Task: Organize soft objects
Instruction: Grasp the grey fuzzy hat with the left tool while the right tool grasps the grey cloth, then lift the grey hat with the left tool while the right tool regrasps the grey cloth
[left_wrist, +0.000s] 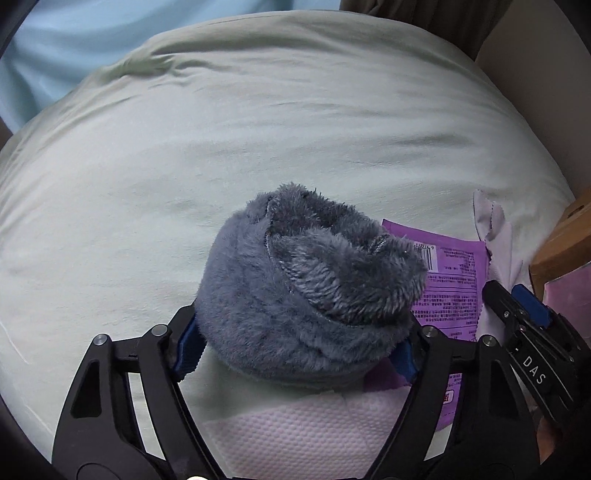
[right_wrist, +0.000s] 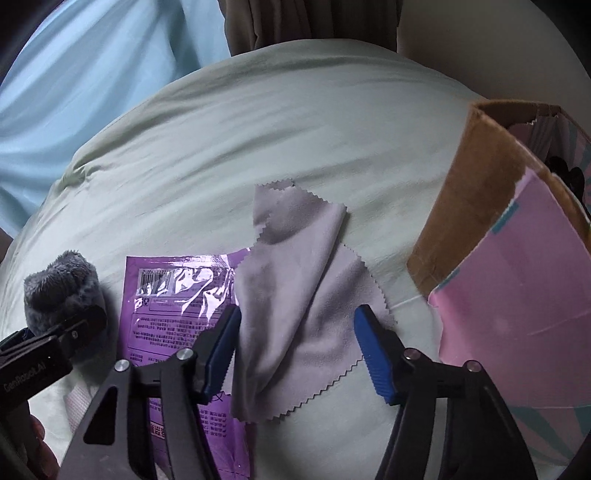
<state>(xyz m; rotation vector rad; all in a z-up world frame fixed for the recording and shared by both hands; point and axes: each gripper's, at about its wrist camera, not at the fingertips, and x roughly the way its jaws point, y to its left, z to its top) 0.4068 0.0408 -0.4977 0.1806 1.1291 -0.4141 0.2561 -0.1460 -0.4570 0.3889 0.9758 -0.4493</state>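
Observation:
My left gripper (left_wrist: 295, 350) is shut on a grey fluffy plush item (left_wrist: 306, 280), its blue pads pressing both sides, just above the pale green bedsheet (left_wrist: 221, 147). The plush also shows at the left of the right wrist view (right_wrist: 61, 288). My right gripper (right_wrist: 297, 347) is open, its blue pads on either side of a lilac cloth with zigzag edges (right_wrist: 299, 295) that lies crumpled on the sheet. The cloth partly overlaps a purple foil packet (right_wrist: 173, 310), also seen in the left wrist view (left_wrist: 450, 288).
An open cardboard box with pink printed sides (right_wrist: 517, 266) stands at the right, its corner also in the left wrist view (left_wrist: 561, 243). White embossed paper tissue (left_wrist: 295, 432) lies under my left gripper. A light blue fabric (right_wrist: 85, 85) and a dark curtain (right_wrist: 295, 22) lie beyond the bed.

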